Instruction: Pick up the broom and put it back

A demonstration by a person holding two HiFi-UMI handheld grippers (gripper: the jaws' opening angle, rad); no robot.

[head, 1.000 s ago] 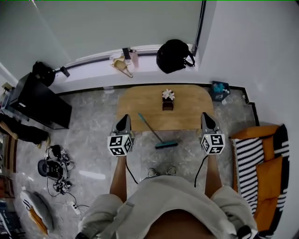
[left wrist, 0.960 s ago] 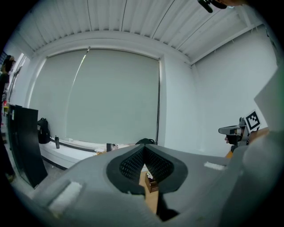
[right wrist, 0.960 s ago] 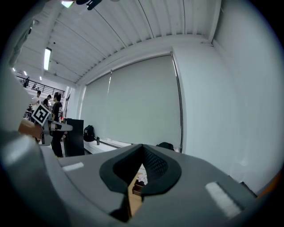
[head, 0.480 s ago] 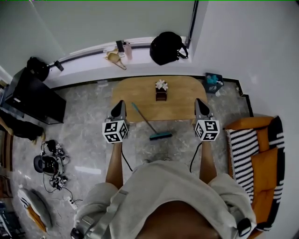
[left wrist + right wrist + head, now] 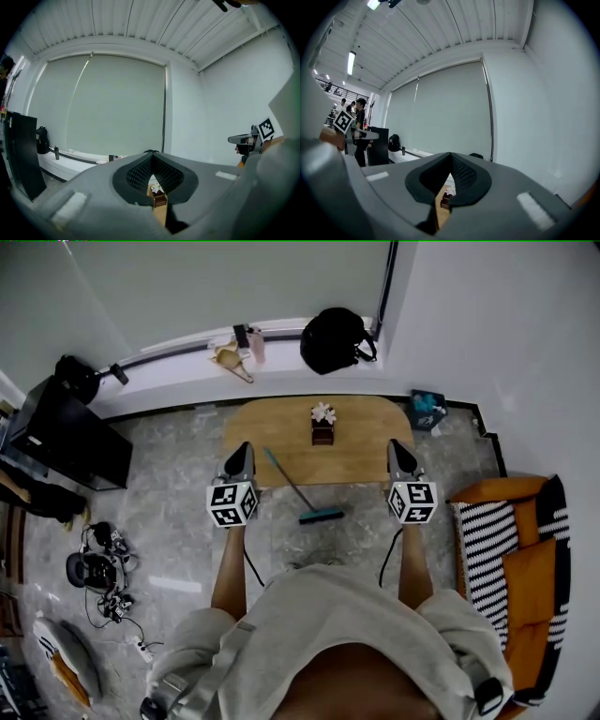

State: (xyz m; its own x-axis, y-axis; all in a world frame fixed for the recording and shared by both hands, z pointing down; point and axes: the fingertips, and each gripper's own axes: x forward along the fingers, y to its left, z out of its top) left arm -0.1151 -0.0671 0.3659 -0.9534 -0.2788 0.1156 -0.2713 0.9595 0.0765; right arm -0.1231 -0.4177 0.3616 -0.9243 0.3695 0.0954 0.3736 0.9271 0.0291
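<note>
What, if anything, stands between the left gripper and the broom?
Nothing visible. In the head view the broom leans on the table's front edge, and only floor shows between its handle and the left gripper.

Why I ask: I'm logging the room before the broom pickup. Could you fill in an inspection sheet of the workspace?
Surface: wooden table on a marble floor.
Job's things: broom, handle against the table's front edge, head on the floor, untouched.
Clutter: flower box on the table; black backpack on the window sill.
Grippers: left gripper and right gripper both shut, holding nothing, either side of the broom.
Cables: one cable hangs from each gripper; cable tangle on the floor at left.
Surroundings: striped orange sofa at right, black cabinet at left.
</note>
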